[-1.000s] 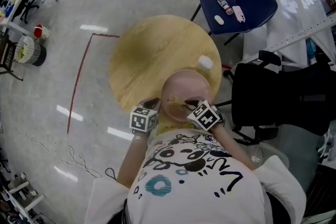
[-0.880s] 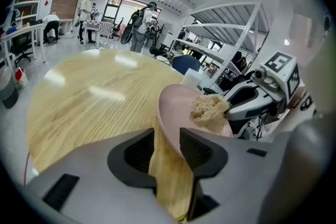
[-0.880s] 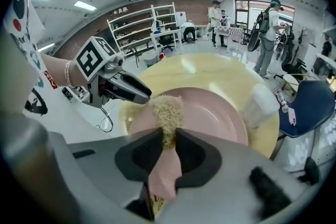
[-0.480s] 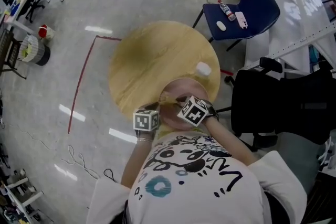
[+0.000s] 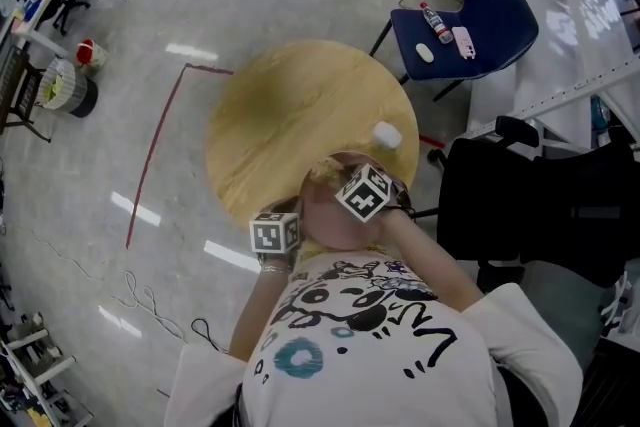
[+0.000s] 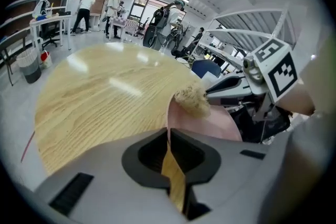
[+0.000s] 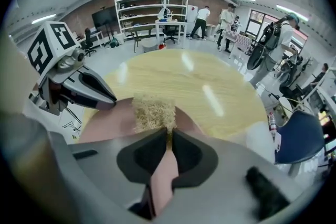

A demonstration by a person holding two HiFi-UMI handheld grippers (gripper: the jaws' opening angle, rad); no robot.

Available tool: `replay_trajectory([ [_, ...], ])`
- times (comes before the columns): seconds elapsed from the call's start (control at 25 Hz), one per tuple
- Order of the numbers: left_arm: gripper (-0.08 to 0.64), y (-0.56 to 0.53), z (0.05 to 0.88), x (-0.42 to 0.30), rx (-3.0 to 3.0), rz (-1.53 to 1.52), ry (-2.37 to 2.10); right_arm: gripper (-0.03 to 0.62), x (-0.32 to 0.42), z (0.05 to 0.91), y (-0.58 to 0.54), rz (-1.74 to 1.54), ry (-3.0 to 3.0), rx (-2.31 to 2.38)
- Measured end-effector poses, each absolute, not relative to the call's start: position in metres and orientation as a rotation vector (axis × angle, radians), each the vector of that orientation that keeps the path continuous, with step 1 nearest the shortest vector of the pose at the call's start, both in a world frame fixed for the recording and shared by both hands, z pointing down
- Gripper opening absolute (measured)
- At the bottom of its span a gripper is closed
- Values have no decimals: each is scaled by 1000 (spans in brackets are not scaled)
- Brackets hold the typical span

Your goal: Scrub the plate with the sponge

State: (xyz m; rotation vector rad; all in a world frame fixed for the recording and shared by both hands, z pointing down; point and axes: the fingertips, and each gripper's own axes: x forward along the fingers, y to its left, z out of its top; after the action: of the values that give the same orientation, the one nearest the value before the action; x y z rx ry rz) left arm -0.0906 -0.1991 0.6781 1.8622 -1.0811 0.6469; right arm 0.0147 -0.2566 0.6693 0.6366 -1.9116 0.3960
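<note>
left gripper (image 6: 168, 136) grips the plate (image 6: 212, 124); right gripper (image 7: 169, 136) (fingers (image 7: 139, 155) just closing) pinches the sponge (image 7: 153, 112).

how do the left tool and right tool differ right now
The left tool is shut on the rim of the pink plate. The right tool is shut on the fibrous sponge, its jaws having just been closing. The left tool steadies the plate at its edge; the right tool holds the sponge against it. Both work on the same plate.

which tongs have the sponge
The right tongs: their jaws have just been closing on the tan sponge; the left tongs clamp the rim of the pink plate.
</note>
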Motion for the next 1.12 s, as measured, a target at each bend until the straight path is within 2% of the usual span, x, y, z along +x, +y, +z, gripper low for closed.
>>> replay_trajectory([
  [0.36, 26, -200, 677, -94, 1814, 531, -1149, 46, 87, 665, -261, 338, -1785, 716],
  [0.72, 25, -201, 679, -97, 1698, 377, -1238, 46, 116, 662, -203, 382, -1736, 659],
  [1.12, 26, -203, 680, -99, 1634, 311, -1275, 46, 97, 663, -132, 497, -1775, 526],
])
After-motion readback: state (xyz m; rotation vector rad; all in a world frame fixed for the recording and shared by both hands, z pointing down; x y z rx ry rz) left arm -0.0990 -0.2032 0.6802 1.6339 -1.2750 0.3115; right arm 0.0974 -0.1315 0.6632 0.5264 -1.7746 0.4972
